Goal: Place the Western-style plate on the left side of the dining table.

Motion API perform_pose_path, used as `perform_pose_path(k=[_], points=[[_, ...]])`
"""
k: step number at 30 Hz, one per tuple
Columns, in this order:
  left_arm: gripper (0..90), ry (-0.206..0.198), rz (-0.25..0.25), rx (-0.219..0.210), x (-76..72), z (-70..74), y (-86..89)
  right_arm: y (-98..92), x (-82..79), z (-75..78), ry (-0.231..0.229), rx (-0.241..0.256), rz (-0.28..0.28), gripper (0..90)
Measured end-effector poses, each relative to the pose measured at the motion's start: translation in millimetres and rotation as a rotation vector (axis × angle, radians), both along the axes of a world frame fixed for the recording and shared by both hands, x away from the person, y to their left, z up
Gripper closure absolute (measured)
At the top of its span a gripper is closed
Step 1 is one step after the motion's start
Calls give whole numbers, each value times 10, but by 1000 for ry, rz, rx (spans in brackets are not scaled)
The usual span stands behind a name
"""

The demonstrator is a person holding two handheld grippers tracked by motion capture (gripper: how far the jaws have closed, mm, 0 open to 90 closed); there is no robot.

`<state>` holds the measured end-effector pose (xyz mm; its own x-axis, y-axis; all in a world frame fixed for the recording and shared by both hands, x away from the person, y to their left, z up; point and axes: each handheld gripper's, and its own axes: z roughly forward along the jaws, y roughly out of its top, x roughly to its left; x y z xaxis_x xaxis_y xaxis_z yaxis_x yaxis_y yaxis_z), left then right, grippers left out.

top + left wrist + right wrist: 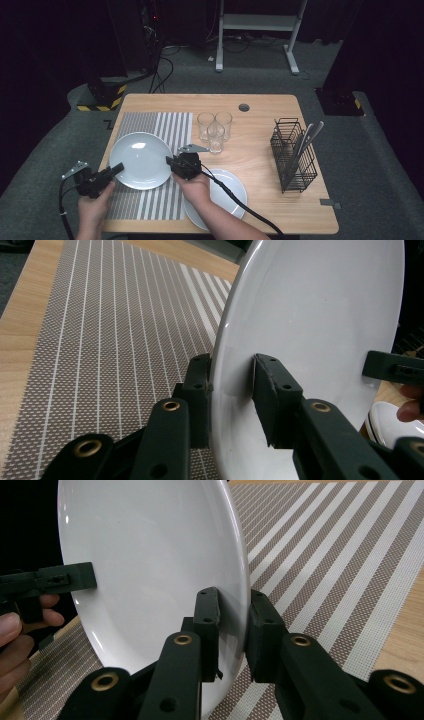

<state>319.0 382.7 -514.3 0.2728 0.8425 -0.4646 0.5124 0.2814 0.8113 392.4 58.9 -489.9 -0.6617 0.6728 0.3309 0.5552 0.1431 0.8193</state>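
A white plate [140,159] is over the striped placemat [172,127], held at both sides. My left gripper [119,168] is shut on its left rim; in the left gripper view the jaws [227,390] straddle the plate [310,315], one on each face. My right gripper [169,161] is shut on the opposite rim, and in the right gripper view its jaws [232,625] clamp the plate's [150,555] edge. Each gripper view also shows the other gripper's jaw at the far rim, over the placemat [100,340] [325,555].
A second white plate [231,187] lies at the front of the wooden table [260,107], partly under the right forearm. Three clear glasses [215,127] stand behind it. A black wire rack [294,155] with cutlery stands at the right.
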Motion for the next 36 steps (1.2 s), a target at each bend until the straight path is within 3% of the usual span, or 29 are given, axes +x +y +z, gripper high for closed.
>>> perform_pose_path(k=[16,30,36], points=[[686,10,-11,14,175,-59,-61,-22,135,-48,13,-10,-35,766],[668,47,-1,-14,346,-178,-59,34,298,-126,19,-72,-43,720],[662,54,8,-4,386,-186,-71,59,363,-125,28,-91,-51,712]])
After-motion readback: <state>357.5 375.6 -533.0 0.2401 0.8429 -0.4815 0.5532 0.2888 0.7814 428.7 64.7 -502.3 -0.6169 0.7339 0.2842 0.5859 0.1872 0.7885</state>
